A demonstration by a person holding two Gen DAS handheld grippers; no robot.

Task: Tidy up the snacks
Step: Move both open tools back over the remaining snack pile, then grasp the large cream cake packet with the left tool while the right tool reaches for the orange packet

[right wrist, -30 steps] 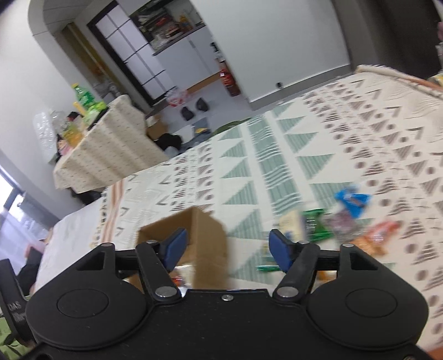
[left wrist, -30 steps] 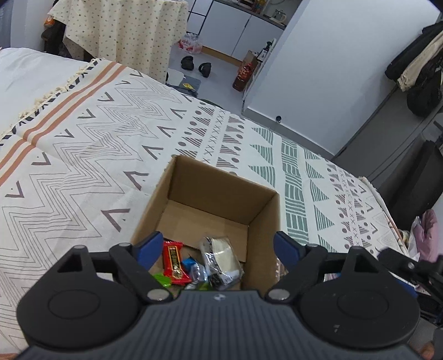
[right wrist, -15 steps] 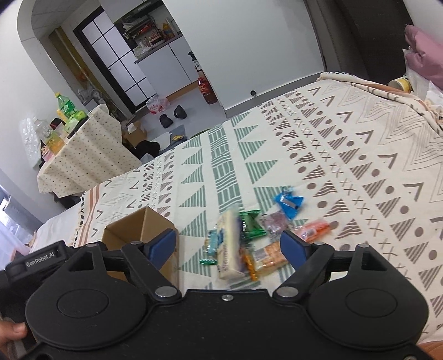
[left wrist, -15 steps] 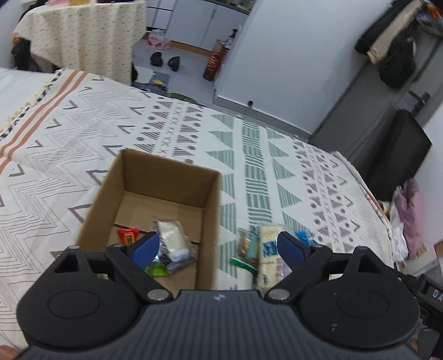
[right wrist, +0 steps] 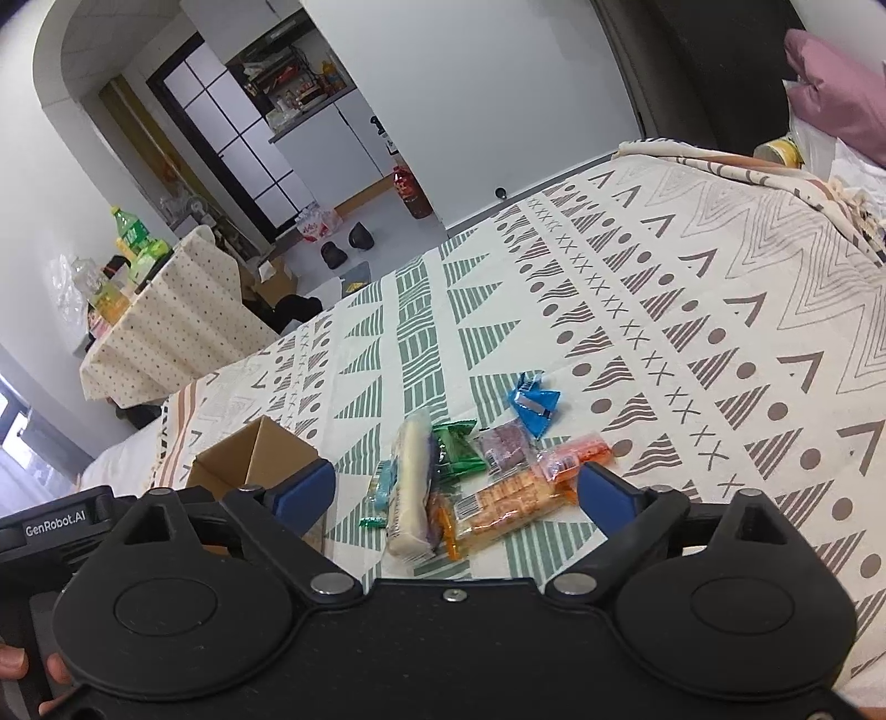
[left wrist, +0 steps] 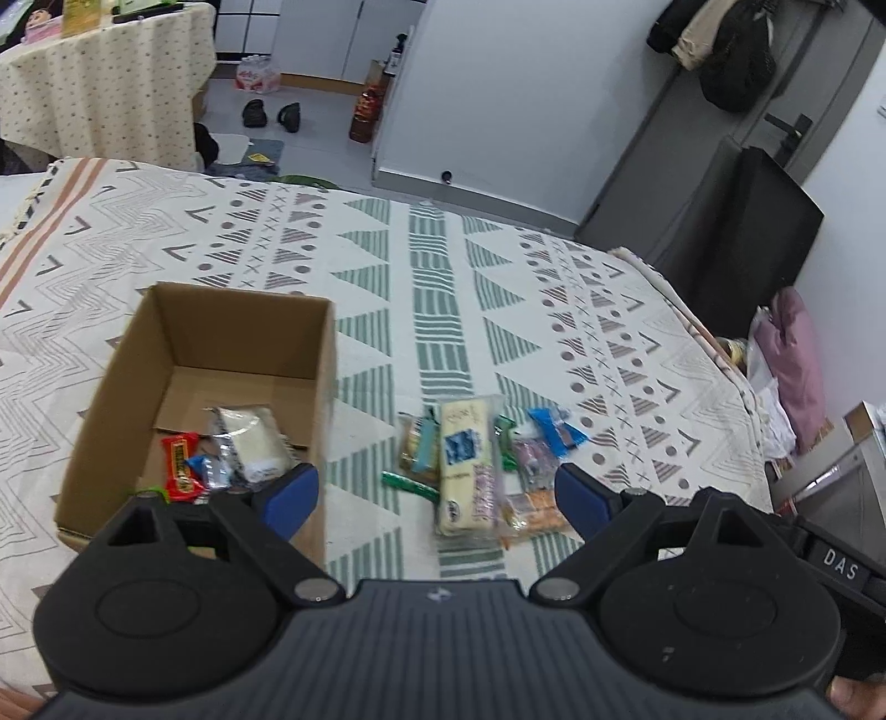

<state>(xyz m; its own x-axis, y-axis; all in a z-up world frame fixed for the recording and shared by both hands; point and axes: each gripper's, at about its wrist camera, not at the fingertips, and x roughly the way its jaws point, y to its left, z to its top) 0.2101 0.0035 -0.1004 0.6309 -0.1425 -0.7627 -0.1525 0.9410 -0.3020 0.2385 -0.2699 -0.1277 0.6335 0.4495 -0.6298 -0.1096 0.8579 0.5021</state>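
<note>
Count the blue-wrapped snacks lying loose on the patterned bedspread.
1 clearly: a crinkled blue foil packet at the pile's far right edge. A light-blue wrapper peeks beside the long white pack; others may be hidden.

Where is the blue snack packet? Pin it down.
The blue snack packet lies on the patterned bedspread at the far edge of the loose snack pile, just beyond the purple packet. In the left wrist view it sits right of the long white pack.

Looking like a home bedroom: patterned bedspread, coats hanging, shoes lying on floor, kitchen cabinets showing beyond.
</note>
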